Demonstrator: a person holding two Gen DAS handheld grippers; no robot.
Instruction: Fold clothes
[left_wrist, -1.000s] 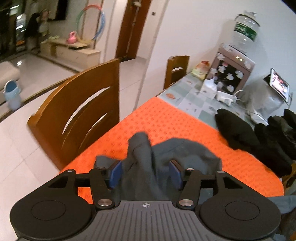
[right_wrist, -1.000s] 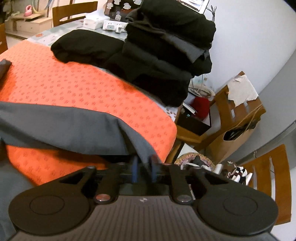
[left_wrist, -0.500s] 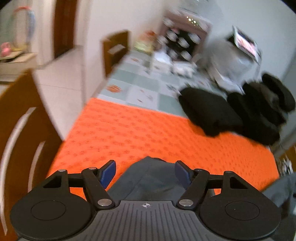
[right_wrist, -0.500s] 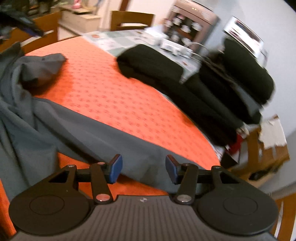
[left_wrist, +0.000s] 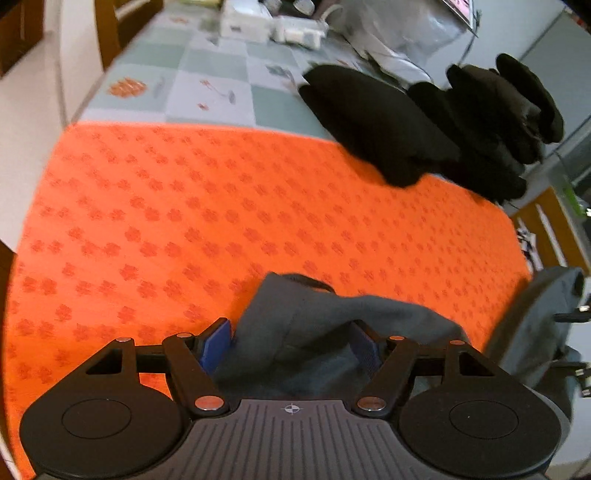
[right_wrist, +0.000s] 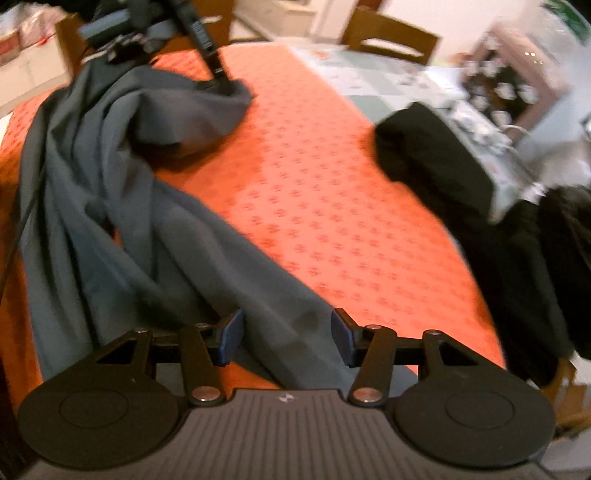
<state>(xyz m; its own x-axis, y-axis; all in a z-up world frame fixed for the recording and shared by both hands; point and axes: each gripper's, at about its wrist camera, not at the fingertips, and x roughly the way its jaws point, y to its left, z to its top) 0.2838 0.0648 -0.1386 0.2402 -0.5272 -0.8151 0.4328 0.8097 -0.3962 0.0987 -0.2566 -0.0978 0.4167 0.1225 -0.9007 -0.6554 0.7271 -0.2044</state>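
Note:
A grey garment (right_wrist: 110, 192) lies crumpled across the near side of the orange cloth (right_wrist: 314, 192). My right gripper (right_wrist: 286, 339) is open, its jaws wide apart just over the garment's near edge. My left gripper (left_wrist: 291, 347) is open, with a bunched fold of the same grey garment (left_wrist: 314, 325) lying between its blue pads. In the right wrist view the left gripper (right_wrist: 218, 79) shows at the far left, over the garment's far end.
Folded black clothes (left_wrist: 376, 125) lie at the far edge of the orange cloth (left_wrist: 184, 221), with a taller dark stack (left_wrist: 509, 107) to their right. Behind them are a white box and a screen. Wooden chairs (right_wrist: 391, 33) stand round the table.
My right gripper opened and let go of the grey garment, then swung left to look along the table. My left gripper opened wider and turned right; the garment now lies slack.

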